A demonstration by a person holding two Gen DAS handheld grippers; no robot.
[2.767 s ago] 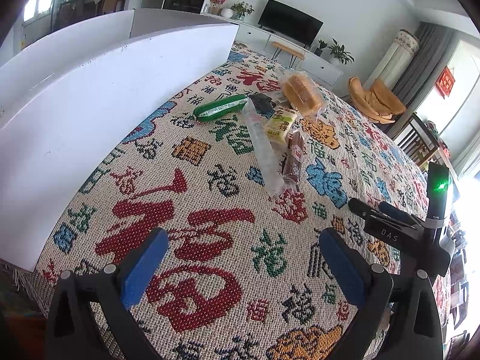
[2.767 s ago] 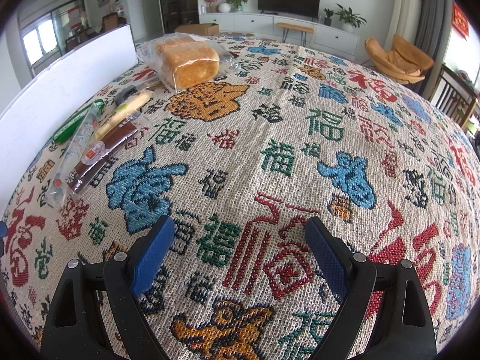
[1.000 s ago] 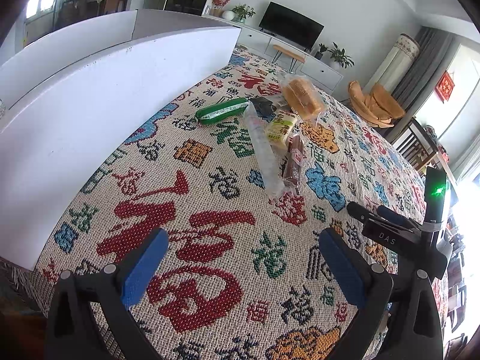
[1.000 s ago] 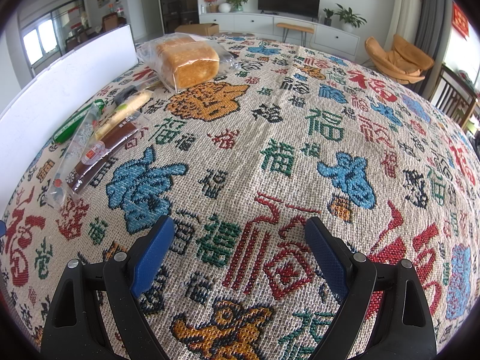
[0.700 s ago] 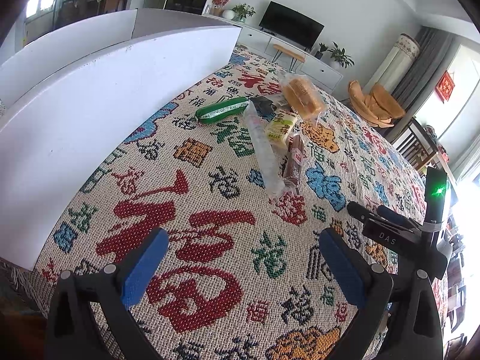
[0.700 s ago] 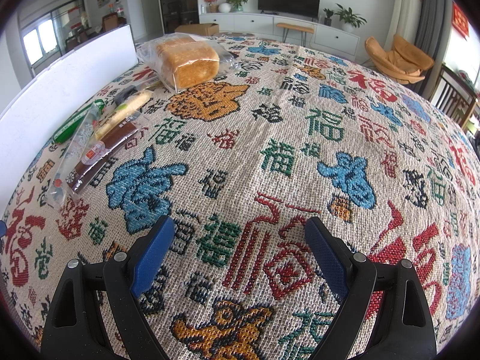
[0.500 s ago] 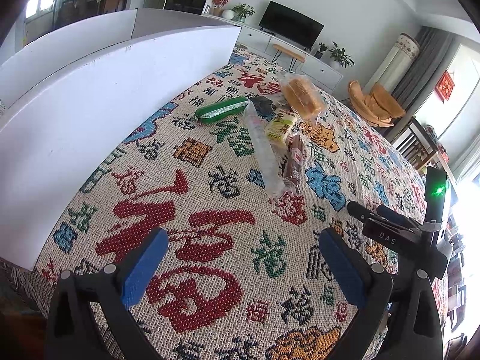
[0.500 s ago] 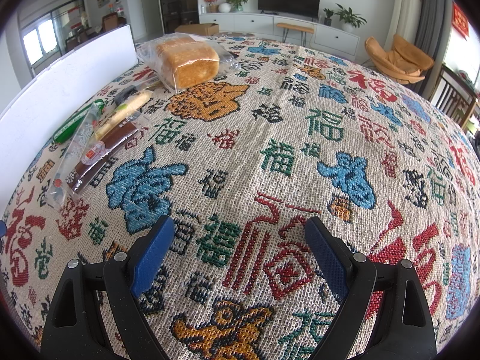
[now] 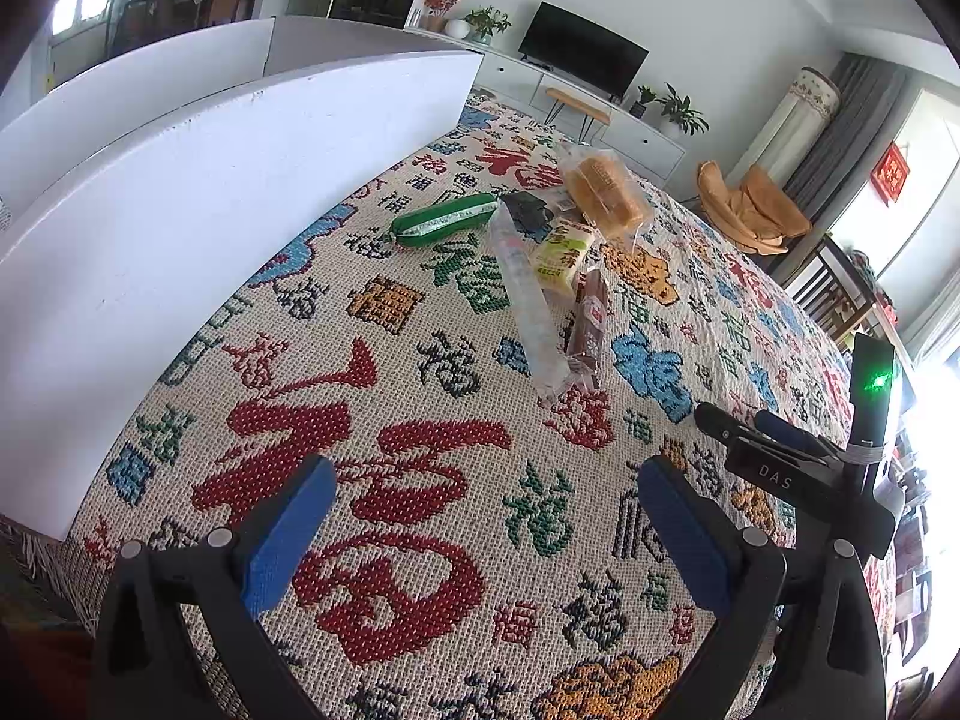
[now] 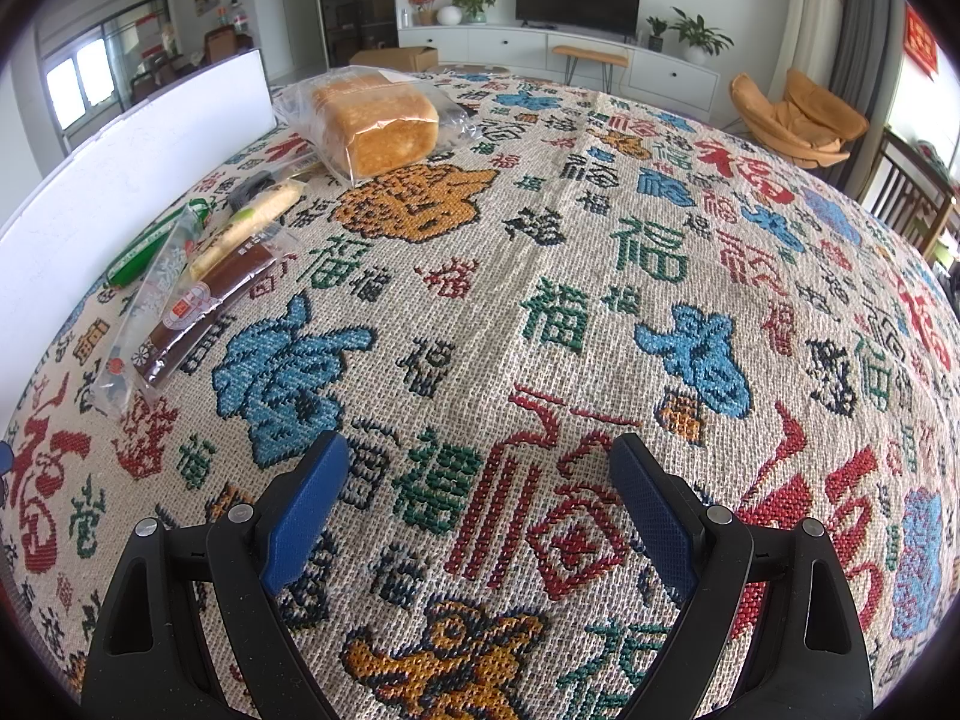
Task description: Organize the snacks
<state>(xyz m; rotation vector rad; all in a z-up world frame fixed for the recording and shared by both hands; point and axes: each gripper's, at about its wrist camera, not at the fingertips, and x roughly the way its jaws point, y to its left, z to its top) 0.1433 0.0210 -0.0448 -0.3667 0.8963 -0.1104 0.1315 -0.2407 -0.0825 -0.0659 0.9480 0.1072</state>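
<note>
in the left wrist view, the left claw [image 9: 480, 522] hung wide and empty over the bench [image 9: 372, 420], which was covered in a woven cloth of red, green and blue characters. the snacks lay in a cluster toward twelve o'clock, well apart from the claw: a green sausage-shaped pack [image 9: 444, 219] nearest a white board [image 9: 180, 204] that stood along the ten o'clock side, a long clear sleeve [image 9: 528, 300] running toward the camera, a brown bar [image 9: 591, 324] just beside it on the right, a yellow-green wrapped cake [image 9: 564, 252] touching both at their far ends, a small dark packet [image 9: 528, 210], and a bagged bread loaf [image 9: 603, 189] farthest off. the right claw [image 9: 765, 426] showed at three o'clock, its gap unclear from here. in the right wrist view, the right claw [image 10: 480, 498] was spread wide, holding nothing, above bare cloth. the same snacks sat at ten to eleven o'clock: the loaf [image 10: 378, 120] at the far end, the brown bar [image 10: 204, 300] and clear sleeve [image 10: 150, 300] side by side nearer, the green pack [image 10: 144, 252] by the board [image 10: 120, 168].
</note>
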